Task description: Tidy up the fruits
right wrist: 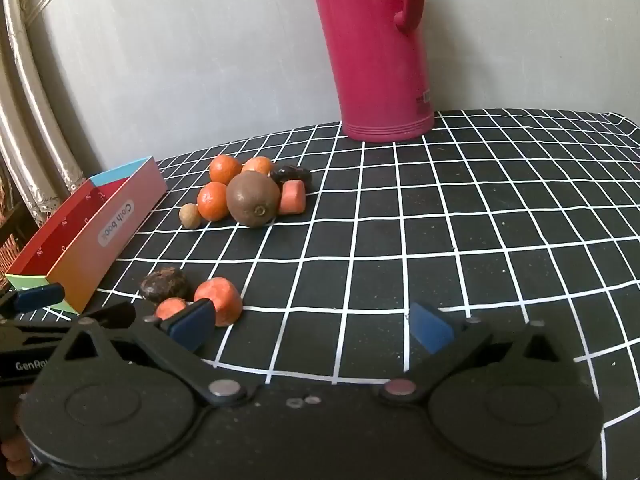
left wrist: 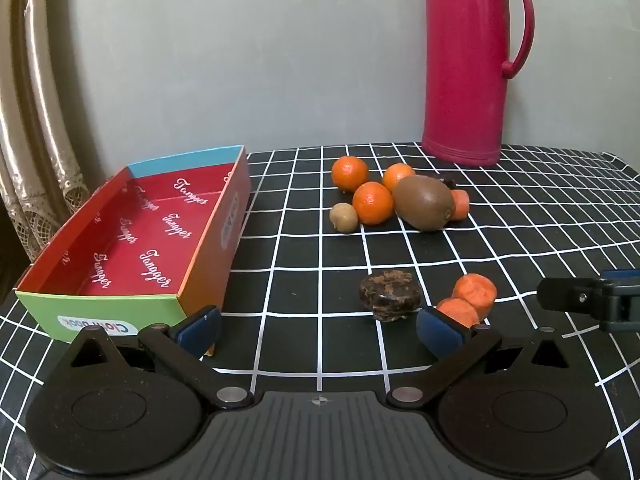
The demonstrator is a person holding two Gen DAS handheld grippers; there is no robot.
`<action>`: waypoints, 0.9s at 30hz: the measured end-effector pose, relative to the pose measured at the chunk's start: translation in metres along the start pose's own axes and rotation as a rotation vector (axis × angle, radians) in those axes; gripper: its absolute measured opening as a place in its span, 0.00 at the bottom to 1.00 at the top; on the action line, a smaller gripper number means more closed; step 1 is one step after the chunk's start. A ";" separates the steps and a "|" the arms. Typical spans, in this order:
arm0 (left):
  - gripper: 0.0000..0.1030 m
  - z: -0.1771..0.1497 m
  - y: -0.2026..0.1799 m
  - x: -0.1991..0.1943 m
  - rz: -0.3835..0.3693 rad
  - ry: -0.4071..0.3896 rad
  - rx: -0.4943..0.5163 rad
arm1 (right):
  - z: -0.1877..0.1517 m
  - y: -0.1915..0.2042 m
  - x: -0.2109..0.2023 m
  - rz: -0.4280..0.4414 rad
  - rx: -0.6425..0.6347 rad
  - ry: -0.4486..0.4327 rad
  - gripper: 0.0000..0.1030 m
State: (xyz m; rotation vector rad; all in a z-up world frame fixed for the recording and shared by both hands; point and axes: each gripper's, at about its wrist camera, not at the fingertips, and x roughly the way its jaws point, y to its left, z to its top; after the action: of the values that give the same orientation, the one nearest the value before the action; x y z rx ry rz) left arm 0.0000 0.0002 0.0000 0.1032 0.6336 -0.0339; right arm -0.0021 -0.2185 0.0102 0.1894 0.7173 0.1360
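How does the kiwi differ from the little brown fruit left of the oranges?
The kiwi is far larger and egg-shaped; the little brown fruit is round and paler, tan. The kiwi lies against an orange; whether the little fruit touches it is unclear. Both rest on the checked cloth, outside the box.

The box stands on the tablecloth. Right of the box lies a heap of tangerines around a kiwi; the thermos stands behind that heap.

Glossy plastic flask, fuzzy kiwi
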 end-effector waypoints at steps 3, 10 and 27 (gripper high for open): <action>1.00 0.000 0.000 0.000 -0.001 -0.001 0.004 | 0.000 0.000 0.000 0.000 0.000 0.000 1.00; 1.00 -0.001 -0.001 -0.001 0.001 -0.004 0.008 | 0.000 0.000 0.000 0.001 0.000 0.001 1.00; 1.00 0.001 0.002 -0.002 -0.002 -0.003 0.005 | 0.000 0.001 0.001 0.002 0.001 0.002 1.00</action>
State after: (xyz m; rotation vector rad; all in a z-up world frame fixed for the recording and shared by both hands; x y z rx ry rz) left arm -0.0008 0.0018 0.0019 0.1075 0.6308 -0.0373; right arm -0.0017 -0.2174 0.0094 0.1912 0.7193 0.1380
